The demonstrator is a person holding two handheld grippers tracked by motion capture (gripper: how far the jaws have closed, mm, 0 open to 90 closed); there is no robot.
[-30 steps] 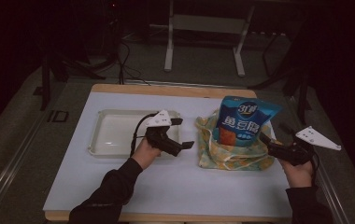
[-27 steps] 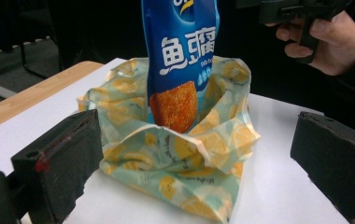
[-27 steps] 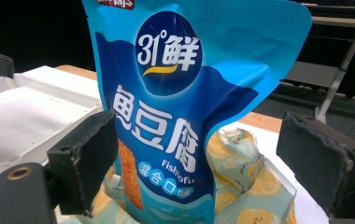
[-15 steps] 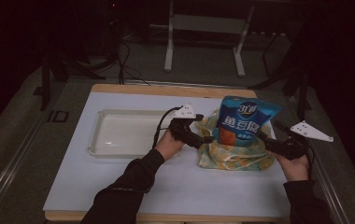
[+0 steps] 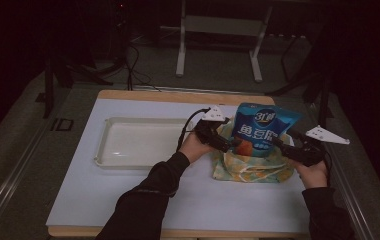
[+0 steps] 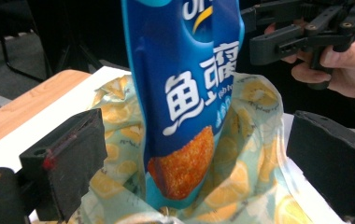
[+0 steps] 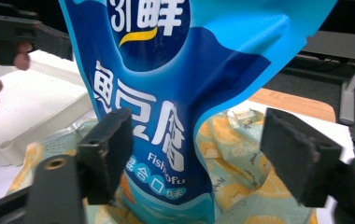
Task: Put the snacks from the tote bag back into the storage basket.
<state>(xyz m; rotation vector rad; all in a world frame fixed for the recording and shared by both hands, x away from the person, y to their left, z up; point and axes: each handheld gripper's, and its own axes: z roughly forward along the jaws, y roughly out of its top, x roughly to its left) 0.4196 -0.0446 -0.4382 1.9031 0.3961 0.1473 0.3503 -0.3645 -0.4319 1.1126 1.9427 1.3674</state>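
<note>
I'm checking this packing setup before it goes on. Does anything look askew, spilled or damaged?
Nothing is spilled or torn. The blue fish tofu snack bag stands upright, half out of the lemon-print bag, creased near its top. Both the left gripper and the right gripper flank it, open.

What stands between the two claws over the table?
In the high view, the blue snack bag stands upright in the lemon-print bag, between the left claw and the right claw.
</note>
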